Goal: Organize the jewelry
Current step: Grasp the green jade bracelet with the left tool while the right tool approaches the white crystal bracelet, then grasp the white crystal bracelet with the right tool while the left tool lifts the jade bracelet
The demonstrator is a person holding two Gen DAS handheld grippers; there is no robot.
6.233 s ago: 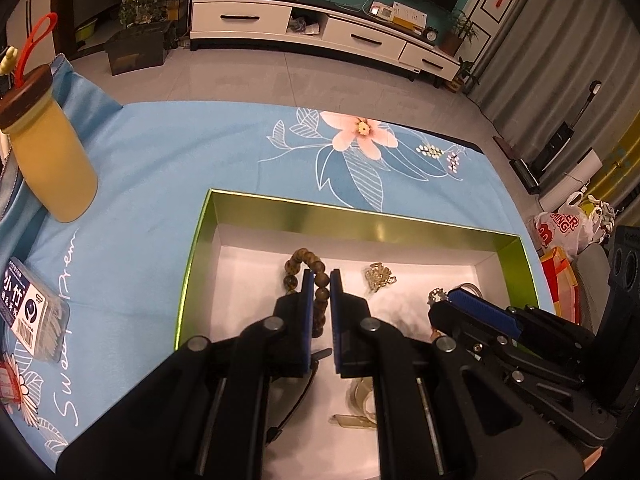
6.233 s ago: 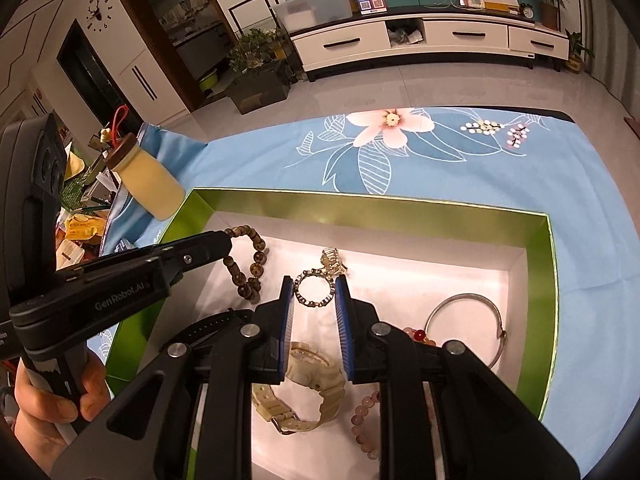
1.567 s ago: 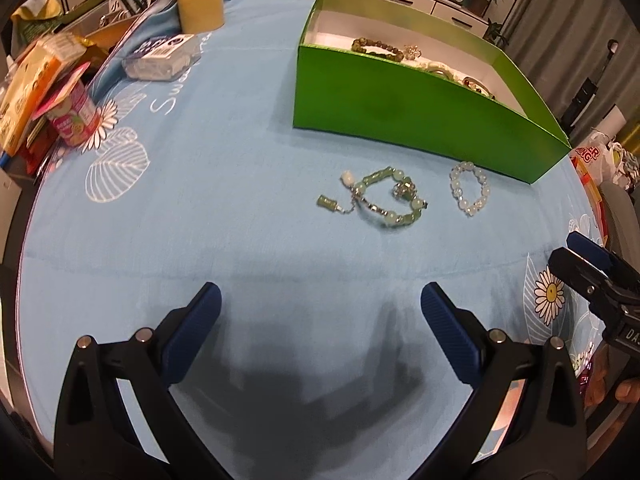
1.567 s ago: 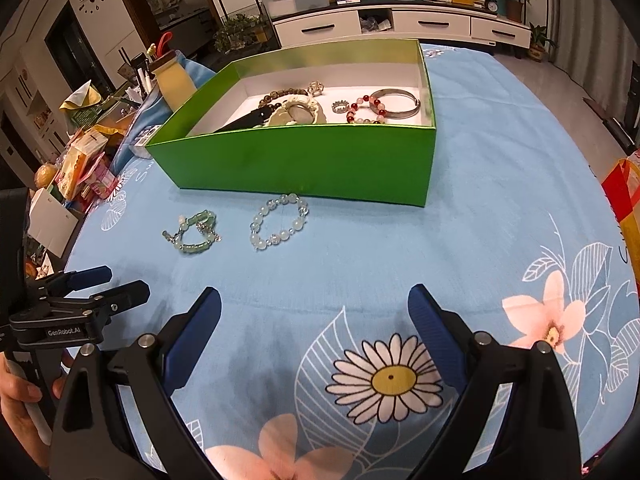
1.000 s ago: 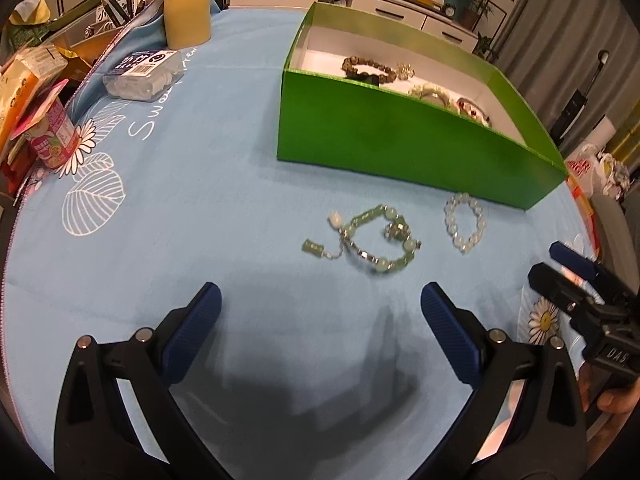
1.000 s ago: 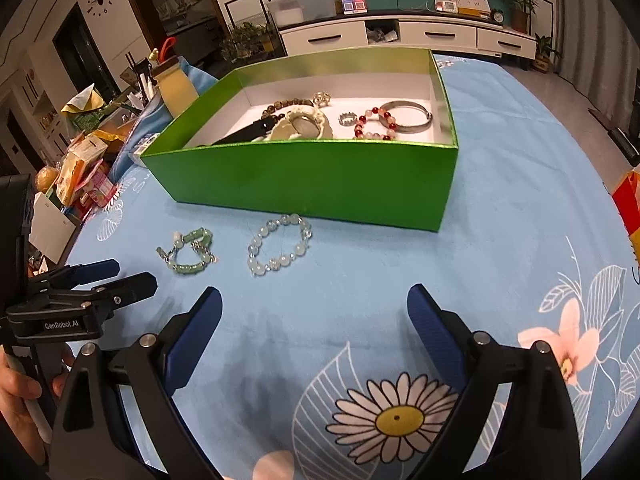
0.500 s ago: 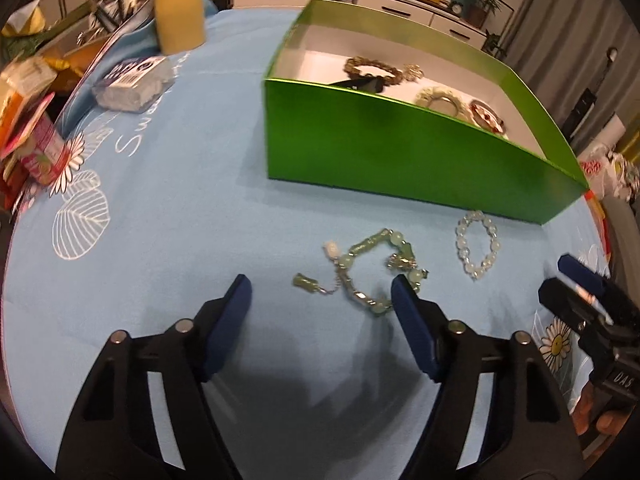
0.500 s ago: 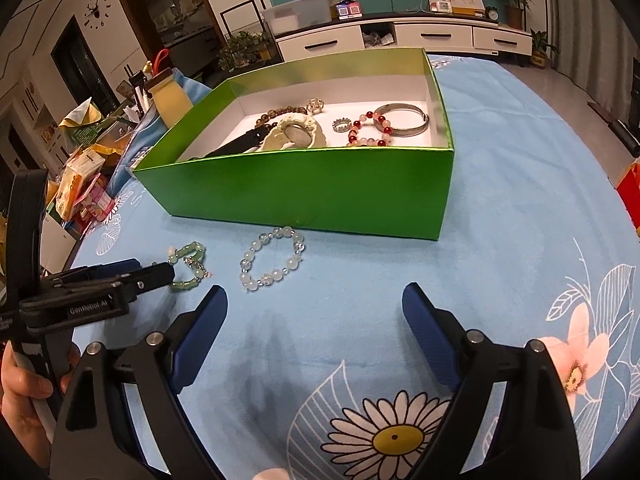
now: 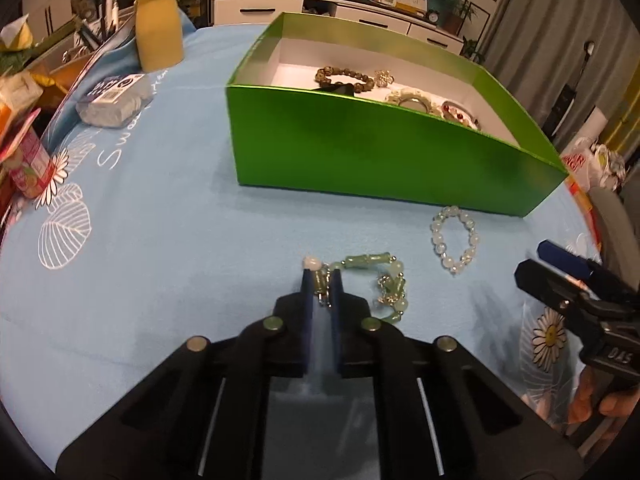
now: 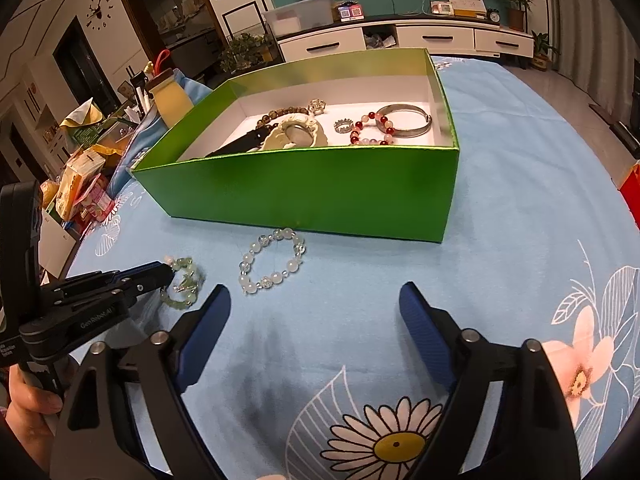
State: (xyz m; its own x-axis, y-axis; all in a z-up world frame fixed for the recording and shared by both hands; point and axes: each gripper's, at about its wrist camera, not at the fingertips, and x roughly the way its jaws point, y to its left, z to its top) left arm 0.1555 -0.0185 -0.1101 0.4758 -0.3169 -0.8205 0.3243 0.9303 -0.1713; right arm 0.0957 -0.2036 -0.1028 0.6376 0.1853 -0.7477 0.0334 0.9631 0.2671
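Left gripper (image 9: 321,280) just clamped shut on the green bead bracelet (image 9: 376,280) at frame center, while the right gripper (image 10: 314,308) hangs wide open, lower frame, gripping nothing.

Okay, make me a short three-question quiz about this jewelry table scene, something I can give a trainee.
1. True or false: the left gripper is shut on the green bead bracelet.
2. Which lies closer to the green box: A) the pale bead bracelet, B) the green bead bracelet?
3. Fill in: the right gripper is ____, with nothing between its fingers.

Key: 1 true. 2 A. 3 open.
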